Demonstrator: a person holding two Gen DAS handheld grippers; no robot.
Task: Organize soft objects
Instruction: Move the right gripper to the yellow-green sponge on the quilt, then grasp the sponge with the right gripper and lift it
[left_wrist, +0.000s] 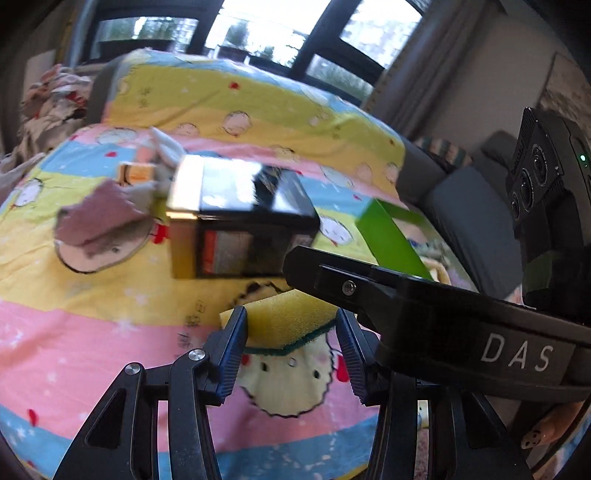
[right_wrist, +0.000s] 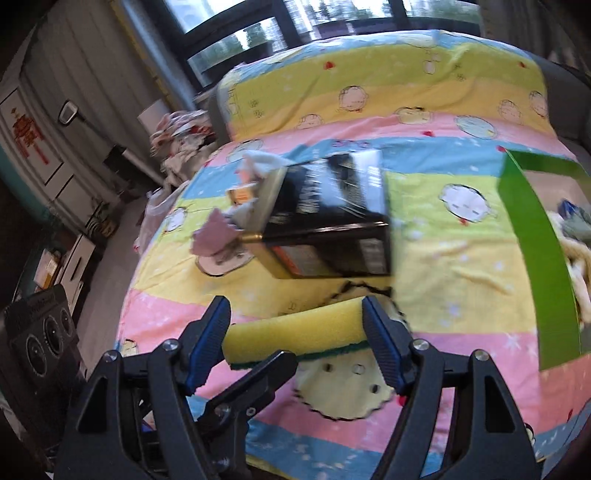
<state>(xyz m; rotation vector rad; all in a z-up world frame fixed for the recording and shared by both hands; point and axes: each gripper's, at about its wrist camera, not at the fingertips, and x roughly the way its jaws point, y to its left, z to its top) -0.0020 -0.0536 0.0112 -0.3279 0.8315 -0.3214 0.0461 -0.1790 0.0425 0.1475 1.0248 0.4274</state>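
Sponge (left_wrist: 286, 314), yellow foam with a green scouring layer on its underside, is off the bed and carried by both tools at once. Left gripper (left_wrist: 291, 334) has its blue ribbed pads pressed on opposite faces of one part of the foam, jaws narrow. Right gripper (right_wrist: 295, 332) clamps the sponge (right_wrist: 295, 330) along its length, jaws wide, one pad at each end; the foam bows slightly between them. From the right wrist view a black finger of the other tool crosses beneath the sponge, so the two grips sit very close together.

Below lies the striped cartoon bedsheet (left_wrist: 110, 332). Further along it sits a black and gold box (left_wrist: 240, 218) with a pinkish cloth (left_wrist: 99, 214) beside it. A green bin (right_wrist: 535, 258) stands near the right edge of the bed, with soft items visible inside it.

Judgement: the step in hand is transport of a picked-up soft item, with placement not yet made. The green bin appears the likely destination. The next move calls for travel toward it, clearing the box and the bin's near wall, then release above the opening. One gripper would have to let go first, or both together, or the foam may twist or snag.
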